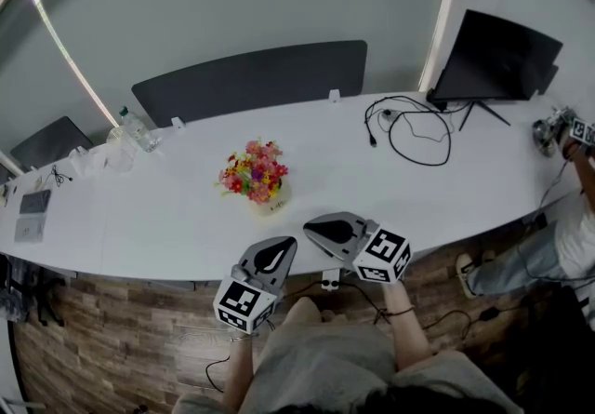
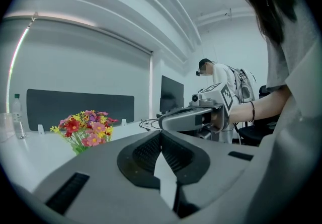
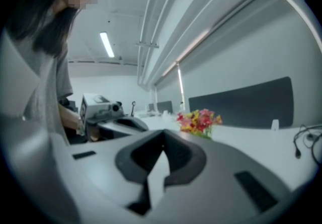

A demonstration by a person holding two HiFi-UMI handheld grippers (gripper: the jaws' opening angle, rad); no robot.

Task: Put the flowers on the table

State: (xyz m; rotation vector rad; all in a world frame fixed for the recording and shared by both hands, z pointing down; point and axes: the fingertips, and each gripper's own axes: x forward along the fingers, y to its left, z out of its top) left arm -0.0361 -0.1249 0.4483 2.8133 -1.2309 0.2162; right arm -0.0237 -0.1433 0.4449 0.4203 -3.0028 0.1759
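Office meeting room, long white table [image 1: 167, 217], dark monitor [image 1: 497, 59], tangled cables [image 1: 406, 114], grey desk dividers [image 1: 251, 77], wood-look floor [image 1: 121, 328]

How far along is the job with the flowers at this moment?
Done: the flowers stand on the white table, with nothing touching them. In hand: nothing. The left gripper and the right gripper are both shut and empty, near the table's front edge. Left: nothing that I can see.
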